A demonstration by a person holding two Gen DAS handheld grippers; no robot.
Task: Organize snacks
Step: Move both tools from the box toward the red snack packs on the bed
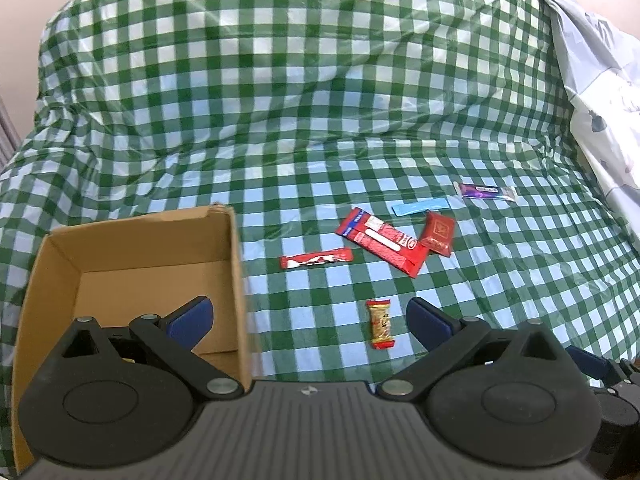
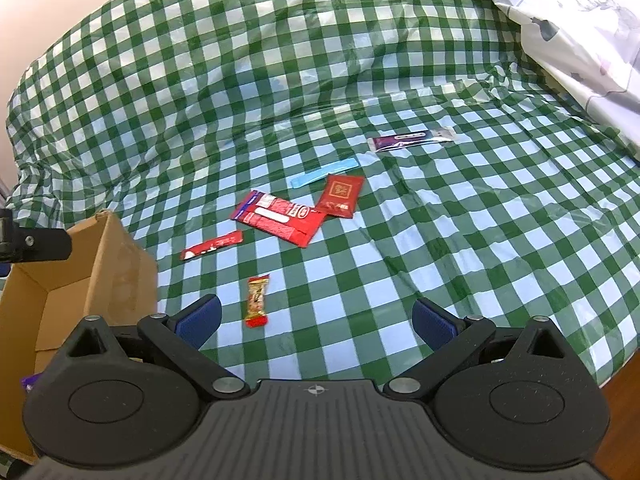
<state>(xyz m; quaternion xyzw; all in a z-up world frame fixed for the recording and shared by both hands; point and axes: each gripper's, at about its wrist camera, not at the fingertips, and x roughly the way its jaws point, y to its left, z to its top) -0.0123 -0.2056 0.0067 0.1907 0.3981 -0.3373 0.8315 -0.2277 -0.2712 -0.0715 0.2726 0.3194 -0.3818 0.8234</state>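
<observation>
Several snacks lie on the green checked cloth: a gold-and-red candy [image 1: 381, 324] [image 2: 256, 301], a thin red stick [image 1: 316, 259] [image 2: 211, 245], a large red packet [image 1: 382, 242] [image 2: 280, 218], a small red square packet [image 1: 439, 233] [image 2: 341, 195], a pale blue stick [image 1: 419, 208] [image 2: 324, 172] and a purple bar [image 1: 485, 191] [image 2: 410, 139]. An open cardboard box [image 1: 236, 264] [image 2: 120, 272] stands at the left. My left gripper [image 1: 310, 322] is open, its left finger over the box. My right gripper [image 2: 316, 322] is open above the cloth, just right of the gold candy.
A white patterned pillow or sheet [image 1: 600, 92] [image 2: 580, 28] lies at the far right. The checked cloth rises into a hump [image 1: 280, 60] behind the snacks. The bed's edge and brown floor [image 2: 624, 408] show at lower right in the right wrist view.
</observation>
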